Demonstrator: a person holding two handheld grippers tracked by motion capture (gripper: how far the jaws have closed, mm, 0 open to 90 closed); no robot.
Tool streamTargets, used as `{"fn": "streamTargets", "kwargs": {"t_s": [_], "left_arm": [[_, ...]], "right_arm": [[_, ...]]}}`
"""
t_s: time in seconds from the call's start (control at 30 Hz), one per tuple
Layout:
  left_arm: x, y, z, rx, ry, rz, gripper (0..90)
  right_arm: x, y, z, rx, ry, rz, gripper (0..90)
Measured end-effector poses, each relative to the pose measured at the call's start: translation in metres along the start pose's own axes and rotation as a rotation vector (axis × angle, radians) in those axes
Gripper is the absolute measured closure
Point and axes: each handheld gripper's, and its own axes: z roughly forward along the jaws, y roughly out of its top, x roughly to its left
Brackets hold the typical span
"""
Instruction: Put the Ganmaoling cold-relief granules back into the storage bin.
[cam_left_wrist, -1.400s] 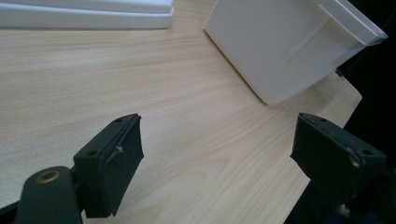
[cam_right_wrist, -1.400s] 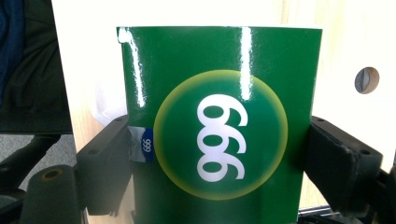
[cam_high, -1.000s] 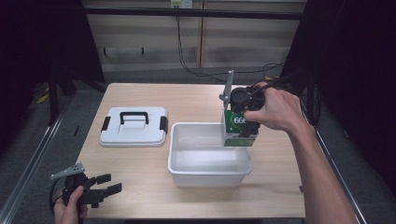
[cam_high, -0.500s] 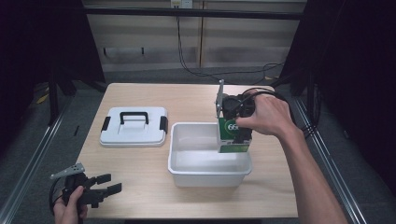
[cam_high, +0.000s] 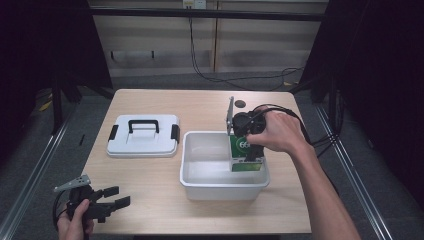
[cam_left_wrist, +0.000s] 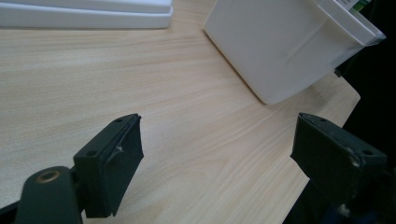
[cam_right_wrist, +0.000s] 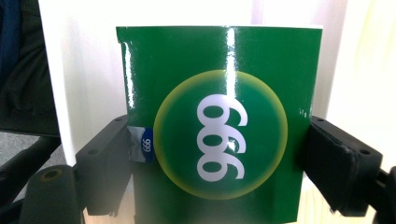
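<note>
Clamped on both side faces of a glossy green carton (cam_right_wrist: 219, 126) printed with white digits in a yellow-ringed circle, my right gripper's (cam_right_wrist: 219, 172) black jaws press against it from left and right, as the right gripper view shows close up. From the high view I see that right gripper (cam_high: 248, 150) holding the carton (cam_high: 246, 155) upright inside the white rectangular plastic bin (cam_high: 200, 182), against its right-hand wall, with the carton's lower part below the rim; whether it touches the bin floor I cannot tell. My right hand (cam_high: 279, 131) wraps the gripper body above the bin, cable looping behind it. My left gripper (cam_left_wrist: 219, 158) has its jaws wide apart with nothing between them, low over the pale wooden table (cam_left_wrist: 187, 130) near its front left corner (cam_high: 107, 200), well apart from the bin. Beyond its jaws I see the bin's outer wall (cam_left_wrist: 280, 51) and, farther off, the edge of the white plastic lid with a black handle (cam_high: 143, 135), which lies flat on the table just left of the bin.
</note>
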Motion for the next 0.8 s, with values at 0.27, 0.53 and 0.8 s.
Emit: {"fn": "streamTargets", "kwargs": {"t_s": [0.27, 0.53, 0.8], "left_arm": [[0.000, 0.000, 0.000, -0.001, 0.000, -0.001, 16.1], [0.000, 0.000, 0.000, -0.004, -0.001, -0.005, 16.1], [0.000, 0.000, 0.000, -0.002, -0.001, -0.002, 16.1]], "right_arm": [[-0.002, 0.002, 0.014, 0.028, 0.009, -0.007, 16.0], [-0.002, -0.002, 0.027, 0.015, 0.027, 0.001, 16.0], [-0.003, -0.005, 0.038, 0.014, 0.029, 0.013, 16.0]]}}
